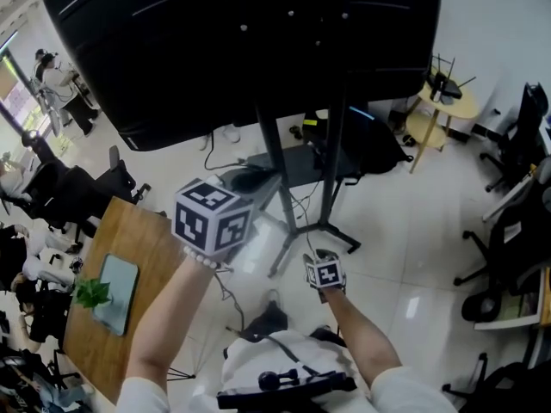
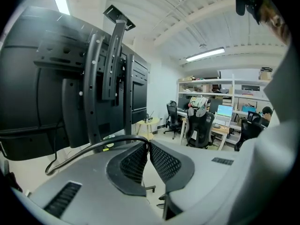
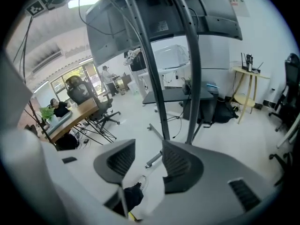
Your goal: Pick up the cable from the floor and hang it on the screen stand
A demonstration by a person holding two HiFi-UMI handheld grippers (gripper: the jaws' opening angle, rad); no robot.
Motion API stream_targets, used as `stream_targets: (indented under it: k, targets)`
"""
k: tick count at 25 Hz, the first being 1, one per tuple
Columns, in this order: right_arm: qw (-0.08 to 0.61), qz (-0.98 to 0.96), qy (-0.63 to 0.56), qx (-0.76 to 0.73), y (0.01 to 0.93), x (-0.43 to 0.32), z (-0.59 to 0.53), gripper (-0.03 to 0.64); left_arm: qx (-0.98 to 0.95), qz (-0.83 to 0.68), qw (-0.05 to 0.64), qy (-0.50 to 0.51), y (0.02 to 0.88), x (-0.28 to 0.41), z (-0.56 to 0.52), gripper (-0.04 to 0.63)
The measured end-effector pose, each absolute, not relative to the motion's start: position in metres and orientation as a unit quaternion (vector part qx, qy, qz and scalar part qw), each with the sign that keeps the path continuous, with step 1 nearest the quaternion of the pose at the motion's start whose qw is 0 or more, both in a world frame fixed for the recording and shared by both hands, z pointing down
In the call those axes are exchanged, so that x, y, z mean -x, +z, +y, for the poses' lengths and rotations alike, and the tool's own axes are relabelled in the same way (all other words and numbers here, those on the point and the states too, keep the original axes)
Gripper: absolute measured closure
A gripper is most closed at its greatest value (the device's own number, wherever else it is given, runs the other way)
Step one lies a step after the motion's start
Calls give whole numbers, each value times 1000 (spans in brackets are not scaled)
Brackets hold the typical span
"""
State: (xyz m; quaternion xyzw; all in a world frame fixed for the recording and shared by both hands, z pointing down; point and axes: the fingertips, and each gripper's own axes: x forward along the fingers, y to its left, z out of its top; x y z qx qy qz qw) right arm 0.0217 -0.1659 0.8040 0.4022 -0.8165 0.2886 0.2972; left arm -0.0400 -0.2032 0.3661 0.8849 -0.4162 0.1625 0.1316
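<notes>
Left gripper (image 2: 148,143) was clamped shut on the black cable (image 2: 90,147), which trailed off to the lower left. It was up by the screen stand (image 2: 95,78) at frame left, I'd guess ready for hooking on. Right gripper (image 3: 144,154) was open and empty, probably spare.

Screen stand (image 1: 275,157) ahead; table (image 1: 148,232) at left; chairs (image 1: 519,136) at right.

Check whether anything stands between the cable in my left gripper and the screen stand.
Nothing visible does. The left gripper is shut on the cable, and only open air lies between it and the screen stand ahead, up and to its left.
</notes>
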Motion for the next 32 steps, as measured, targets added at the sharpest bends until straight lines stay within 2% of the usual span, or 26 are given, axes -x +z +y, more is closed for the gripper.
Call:
stream_targets:
  k: [4, 14, 32]
  targets:
    - [308, -796, 290, -433, 815, -54, -176, 408, -899, -393, 115, 157, 345, 19, -202, 578]
    - [287, -779, 299, -470, 816, -89, -198, 410, -924, -342, 94, 140, 300, -27, -186, 578]
    - [285, -796, 271, -460, 808, -61, -229, 440, -933, -332, 78, 113, 263, -31, -177, 578]
